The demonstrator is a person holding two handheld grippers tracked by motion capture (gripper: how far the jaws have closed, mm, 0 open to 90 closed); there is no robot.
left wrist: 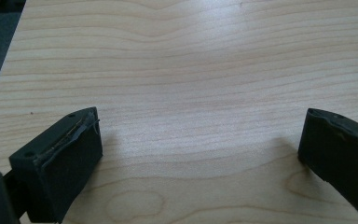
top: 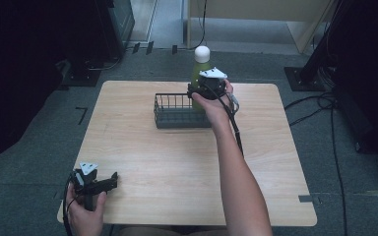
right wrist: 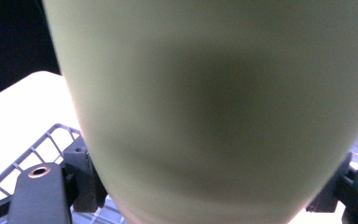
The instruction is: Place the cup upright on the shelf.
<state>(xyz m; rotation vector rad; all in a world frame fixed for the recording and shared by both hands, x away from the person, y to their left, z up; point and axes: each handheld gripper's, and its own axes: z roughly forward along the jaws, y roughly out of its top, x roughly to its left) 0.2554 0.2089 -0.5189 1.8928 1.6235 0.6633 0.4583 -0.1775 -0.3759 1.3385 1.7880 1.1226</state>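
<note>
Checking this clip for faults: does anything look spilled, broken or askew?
Nothing stands out. The green bottle is upright with its white cap on, held by the right gripper above the wire basket. The left gripper rests open on the table.

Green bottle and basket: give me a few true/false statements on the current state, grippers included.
1. The right gripper is clamped on the green bottle. True.
2. The bottle lies flat on the table. False: it is upright, held at the wire basket.
3. The bottle has a white cap. True.
4. The left gripper holds the basket. False: its jaws stand wide open over bare wood at the near left corner.
5. The basket is bright red. False: it is dark grey wire.
</note>
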